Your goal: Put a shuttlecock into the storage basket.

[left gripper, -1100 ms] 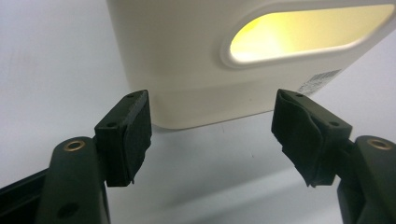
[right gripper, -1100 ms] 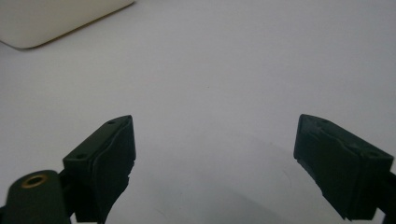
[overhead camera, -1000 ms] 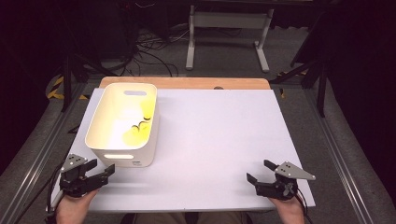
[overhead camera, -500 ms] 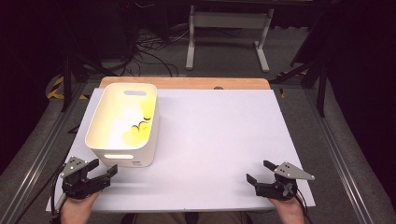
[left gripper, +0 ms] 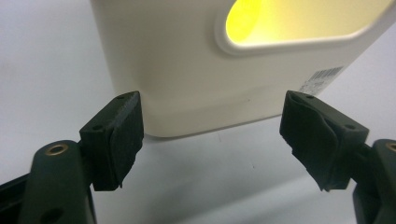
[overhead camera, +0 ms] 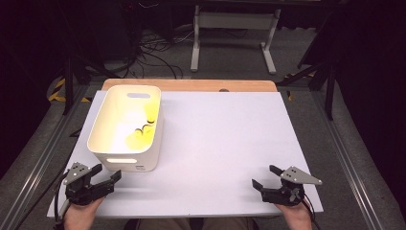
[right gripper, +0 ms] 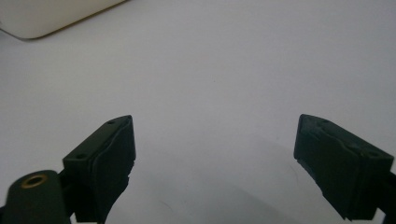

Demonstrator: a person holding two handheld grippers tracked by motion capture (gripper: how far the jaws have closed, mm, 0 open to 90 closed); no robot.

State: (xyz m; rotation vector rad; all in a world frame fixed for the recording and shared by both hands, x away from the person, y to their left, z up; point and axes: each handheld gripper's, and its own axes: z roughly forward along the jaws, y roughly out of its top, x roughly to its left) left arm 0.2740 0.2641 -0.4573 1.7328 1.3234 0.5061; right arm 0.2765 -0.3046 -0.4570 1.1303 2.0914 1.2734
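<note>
White plastic bin (overhead camera: pixel 125 128) sits on the left half of the white tabletop (overhead camera: pixel 215 143), long axis running away from us, cut-out handle (left gripper: pixel 299 25) in its near end wall; inside we make out yellow pieces with something small and dark among them, too small to name. Left tongs (overhead camera: pixel 106 178) lie just in front of that near wall, aimed at it; in the left gripper view the wall and its barcode sticker (left gripper: pixel 322 78) stand between and beyond the two pads, which touch nothing. Their jaws have just been opening and now stand wide, with nothing held. Right tongs (overhead camera: pixel 265 178) rest near the front right edge of the tabletop, well apart from the bin, jaws also spread wide over bare surface. We judge the step as the approach to the bin. Next move, as we read it: push the left tongs forward and up to the handle or rim, then close; a bare wall offers little to pinch.
</note>
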